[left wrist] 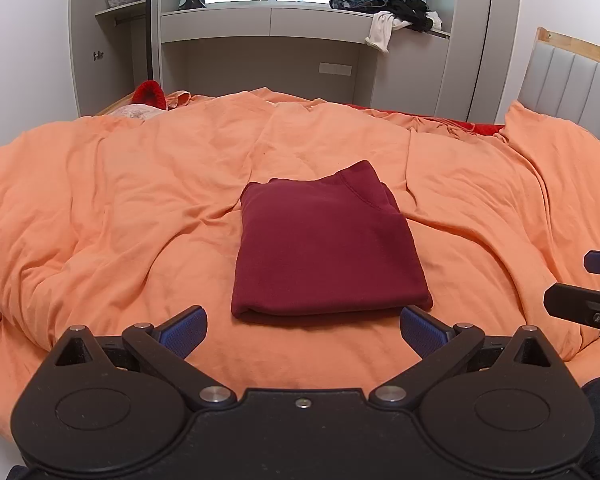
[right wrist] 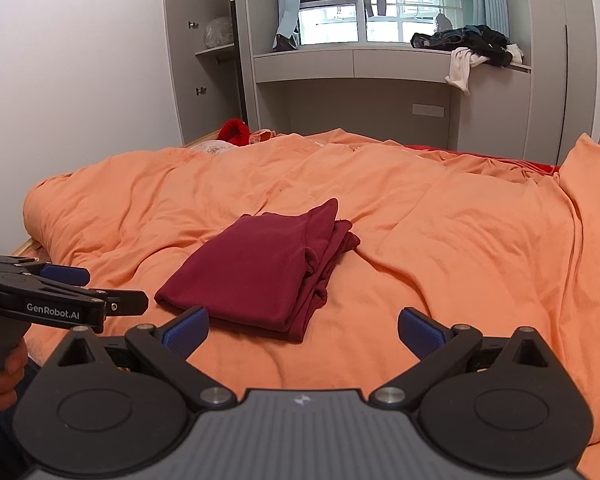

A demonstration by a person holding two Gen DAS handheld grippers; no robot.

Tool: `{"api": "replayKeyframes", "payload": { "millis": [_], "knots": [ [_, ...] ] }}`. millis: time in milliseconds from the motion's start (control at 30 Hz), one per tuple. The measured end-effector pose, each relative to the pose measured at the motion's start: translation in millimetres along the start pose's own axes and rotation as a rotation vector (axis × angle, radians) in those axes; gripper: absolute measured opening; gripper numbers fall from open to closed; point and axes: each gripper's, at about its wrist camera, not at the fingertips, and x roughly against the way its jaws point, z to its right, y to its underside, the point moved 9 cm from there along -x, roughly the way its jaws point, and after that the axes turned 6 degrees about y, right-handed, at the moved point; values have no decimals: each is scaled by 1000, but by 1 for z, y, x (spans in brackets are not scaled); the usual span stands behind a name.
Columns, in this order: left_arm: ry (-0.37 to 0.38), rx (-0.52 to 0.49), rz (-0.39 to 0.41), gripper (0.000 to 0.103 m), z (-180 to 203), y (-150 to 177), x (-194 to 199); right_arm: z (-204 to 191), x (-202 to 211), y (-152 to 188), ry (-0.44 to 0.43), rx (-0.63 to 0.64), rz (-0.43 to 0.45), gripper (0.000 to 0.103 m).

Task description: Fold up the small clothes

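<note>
Maroon garment [left wrist: 328, 248] lies folded in a compact rectangle mid-bed, toward the near edge of the orange duvet [left wrist: 100, 208] | left gripper [left wrist: 303, 326] and right gripper [right wrist: 303, 328] spread wide, empty (both hover short of it) | folding looks finished; next likely setting it aside.

The right gripper [left wrist: 580, 284] is cut off by the right edge of the left wrist view; only its finger ends show. In the right wrist view, the left gripper [right wrist: 84, 288] runs off the left edge, and the hand [right wrist: 4, 368] holding its grip is partly out of frame. The maroon garment [right wrist: 256, 276] hides its inner folds, so its kind cannot be told. The dark clothes pile [right wrist: 464, 42] on the window ledge [right wrist: 380, 58] is too small to sort into separate items.
</note>
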Motion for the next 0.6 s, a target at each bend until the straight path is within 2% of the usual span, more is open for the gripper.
{"api": "replayKeyframes", "payload": {
  "millis": [600],
  "knots": [
    [-16, -12, 6, 103, -1, 0, 3, -4, -1, -1, -11, 8, -1, 103]
  ]
}}
